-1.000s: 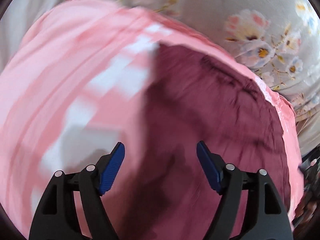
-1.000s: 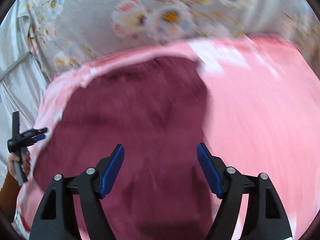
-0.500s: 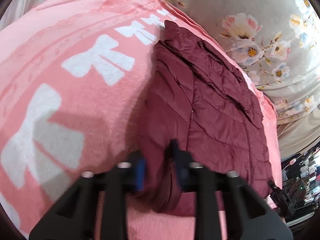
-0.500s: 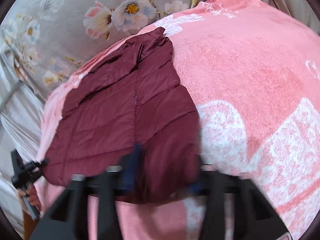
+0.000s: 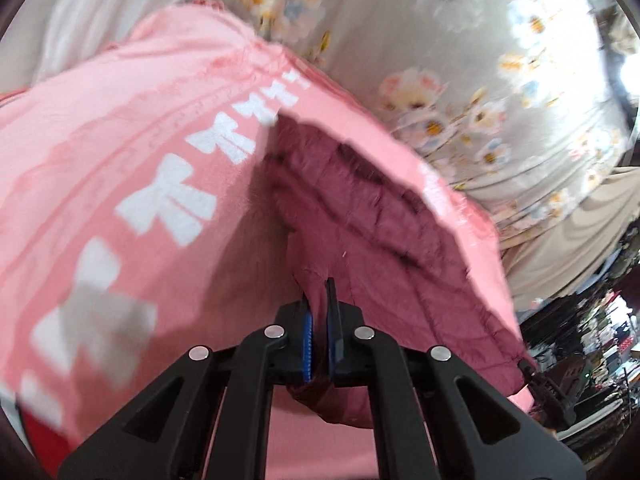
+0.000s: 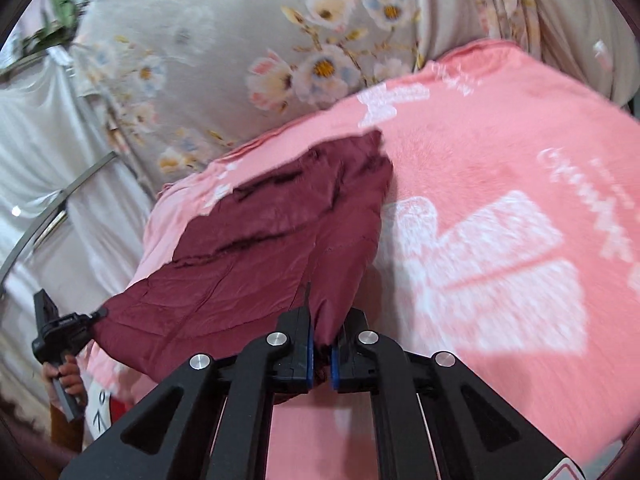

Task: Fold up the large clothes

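Left wrist view: the left gripper (image 5: 318, 330) is clamped on the jacket (image 5: 372, 220) hem; the jacket runs to 12 o'clock over the blanket (image 5: 120, 128), with a floral sheet (image 5: 460, 60) beyond.

Right wrist view: the right gripper (image 6: 320, 334) pinches the jacket (image 6: 280, 232); the blanket (image 6: 500, 200) lies bare at 3 o'clock, and a hand (image 6: 66, 376) is at 8 o'clock.

— What sort of place is this?
— A home bedroom: a bed under a pink fleece blanket (image 6: 500, 168) with white bows, and a grey floral bedsheet (image 6: 248, 40).
— Anything else?
— Cluttered shelves (image 5: 592, 336) at the edge, blurred.
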